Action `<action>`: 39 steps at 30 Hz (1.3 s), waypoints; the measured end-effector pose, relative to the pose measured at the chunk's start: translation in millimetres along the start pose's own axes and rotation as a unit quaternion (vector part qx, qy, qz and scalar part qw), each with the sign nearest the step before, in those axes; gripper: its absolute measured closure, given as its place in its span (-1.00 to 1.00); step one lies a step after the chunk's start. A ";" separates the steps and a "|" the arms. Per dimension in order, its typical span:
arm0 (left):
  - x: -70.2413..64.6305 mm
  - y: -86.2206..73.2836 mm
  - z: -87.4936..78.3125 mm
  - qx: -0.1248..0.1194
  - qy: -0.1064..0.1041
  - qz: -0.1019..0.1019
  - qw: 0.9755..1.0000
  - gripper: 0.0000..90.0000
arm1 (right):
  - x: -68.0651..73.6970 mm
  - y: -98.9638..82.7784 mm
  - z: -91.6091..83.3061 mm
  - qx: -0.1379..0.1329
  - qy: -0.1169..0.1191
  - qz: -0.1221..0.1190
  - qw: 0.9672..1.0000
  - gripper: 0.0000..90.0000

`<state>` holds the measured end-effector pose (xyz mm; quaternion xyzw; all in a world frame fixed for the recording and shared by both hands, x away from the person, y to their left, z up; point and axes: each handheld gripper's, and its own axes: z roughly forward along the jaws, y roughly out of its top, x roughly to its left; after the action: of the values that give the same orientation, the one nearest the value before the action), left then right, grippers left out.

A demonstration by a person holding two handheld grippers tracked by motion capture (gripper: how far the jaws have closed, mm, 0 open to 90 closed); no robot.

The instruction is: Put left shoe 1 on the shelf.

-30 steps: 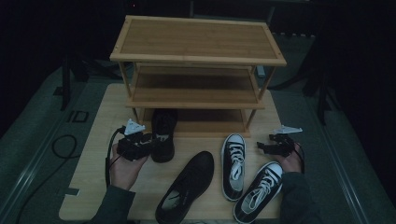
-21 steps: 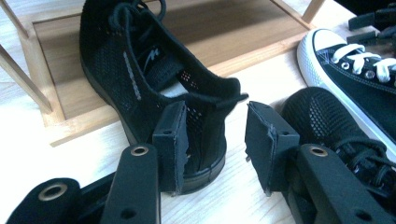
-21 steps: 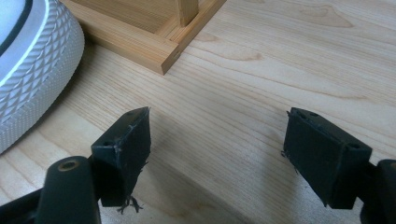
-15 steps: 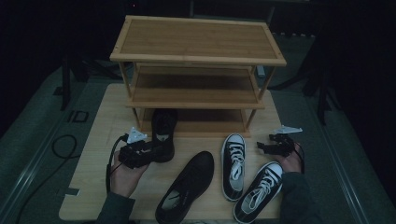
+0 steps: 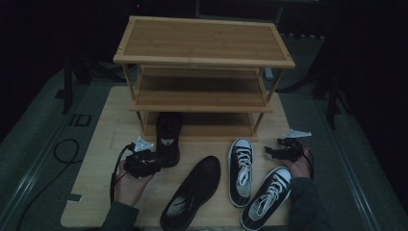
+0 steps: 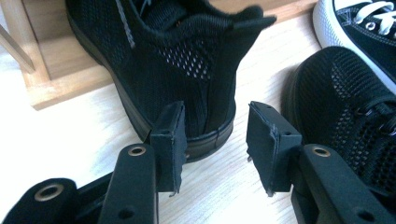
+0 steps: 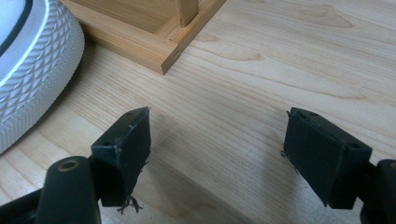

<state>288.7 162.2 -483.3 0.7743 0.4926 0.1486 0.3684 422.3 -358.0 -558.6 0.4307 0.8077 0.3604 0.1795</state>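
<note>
Left gripper (image 6: 215, 140) jaws spread, nothing clamped, just behind the heel of the black mesh shoe (image 6: 177, 70), whose toe sits on the rack's bottom shelf (image 5: 202, 129). Right gripper (image 7: 217, 154) open, idle. Risk: apparently off-centre jaws; closing could twist the shoe.
</note>
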 end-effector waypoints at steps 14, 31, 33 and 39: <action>-3.9 -9.1 13.4 0.025 -0.009 0.006 1.000 0.33 | -0.3 0.0 0.0 0.000 0.001 0.001 1.000 -0.49; -6.9 -17.0 33.5 0.067 0.007 0.014 0.998 0.99 | 0.1 0.0 0.0 0.000 0.000 0.000 1.000 -0.49; -7.2 -17.7 34.6 0.069 0.006 0.015 0.997 0.99 | 0.0 0.0 0.0 0.000 0.000 0.000 1.000 -0.49; -8.3 -19.5 38.0 0.076 0.005 0.018 0.997 0.99 | 0.0 0.0 0.0 0.000 0.000 0.000 1.000 -0.49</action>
<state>294.6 143.6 -522.1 0.8077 0.4907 0.1216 0.3034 422.3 -358.1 -558.6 0.4307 0.8077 0.3604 0.1796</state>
